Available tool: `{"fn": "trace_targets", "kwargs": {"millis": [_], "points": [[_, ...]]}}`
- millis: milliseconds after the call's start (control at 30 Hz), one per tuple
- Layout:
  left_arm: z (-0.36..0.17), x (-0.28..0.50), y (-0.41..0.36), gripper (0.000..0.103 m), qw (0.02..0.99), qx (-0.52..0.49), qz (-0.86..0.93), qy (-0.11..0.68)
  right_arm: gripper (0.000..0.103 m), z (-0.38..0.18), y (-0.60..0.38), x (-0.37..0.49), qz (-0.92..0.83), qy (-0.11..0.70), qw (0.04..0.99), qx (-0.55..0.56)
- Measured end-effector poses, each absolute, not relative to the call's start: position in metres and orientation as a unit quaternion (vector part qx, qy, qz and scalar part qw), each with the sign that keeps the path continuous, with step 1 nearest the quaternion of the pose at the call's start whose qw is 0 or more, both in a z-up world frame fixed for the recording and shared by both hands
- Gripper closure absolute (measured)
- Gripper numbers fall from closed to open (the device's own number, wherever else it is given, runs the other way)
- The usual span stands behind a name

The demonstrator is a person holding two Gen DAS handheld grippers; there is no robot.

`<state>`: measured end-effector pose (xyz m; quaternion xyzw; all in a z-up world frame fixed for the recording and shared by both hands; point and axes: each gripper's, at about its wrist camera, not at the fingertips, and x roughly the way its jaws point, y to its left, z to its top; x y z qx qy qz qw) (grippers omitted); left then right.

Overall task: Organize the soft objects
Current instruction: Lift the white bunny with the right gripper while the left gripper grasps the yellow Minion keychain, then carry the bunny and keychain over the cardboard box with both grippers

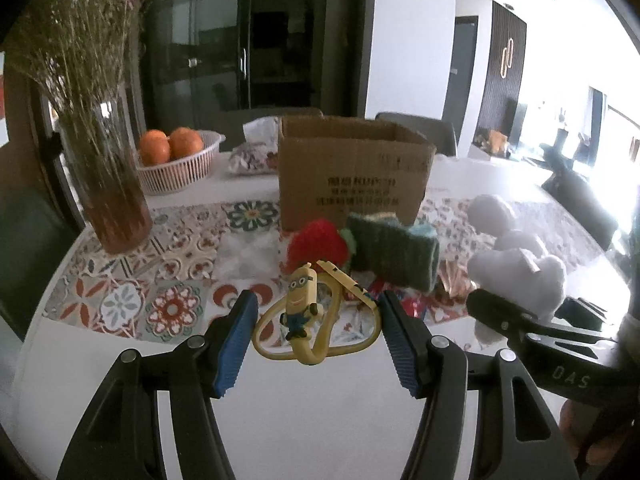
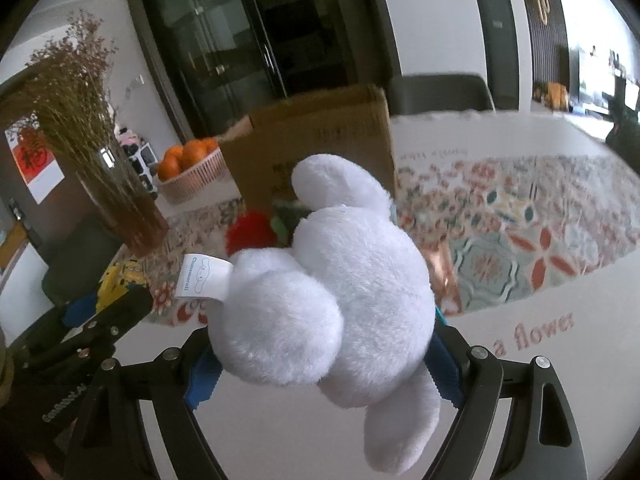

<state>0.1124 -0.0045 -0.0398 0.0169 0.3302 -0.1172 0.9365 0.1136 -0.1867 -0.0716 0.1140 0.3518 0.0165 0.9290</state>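
left gripper point(image 1: 316, 336) clamps one yellow toy point(image 1: 301, 304); right gripper point(image 2: 320, 364) clamps one white plush point(image 2: 340, 292)

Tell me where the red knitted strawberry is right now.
In the left wrist view the red knitted strawberry lies on the patterned mat, just in front of the cardboard box, touching the green knitted piece on its right.

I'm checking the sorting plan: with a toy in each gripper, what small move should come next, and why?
Probably carry the right gripper forward until it is over the open cardboard box. It is shut on the white plush toy, and the box stands open-topped just behind the soft items. The left gripper holds the yellow Minion strap toy, which can follow.
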Motion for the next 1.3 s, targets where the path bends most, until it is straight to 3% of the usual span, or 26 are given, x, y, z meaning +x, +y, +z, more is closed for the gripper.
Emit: {"fn": "trace_targets", "kwargs": {"millis": [567,1300], "points": [[0.016,0.155,-0.009,0.042,0.959,0.003,-0.123,0.255,0.017,-0.012,-0.197,0.161,0.029,0.291,0.952,0.095],[0.063,0.26,-0.021,0.042,0.953,0.007,-0.145,0.267,0.017,0.046,-0.201,0.259,0.05,0.293,0.953,0.057]]}}
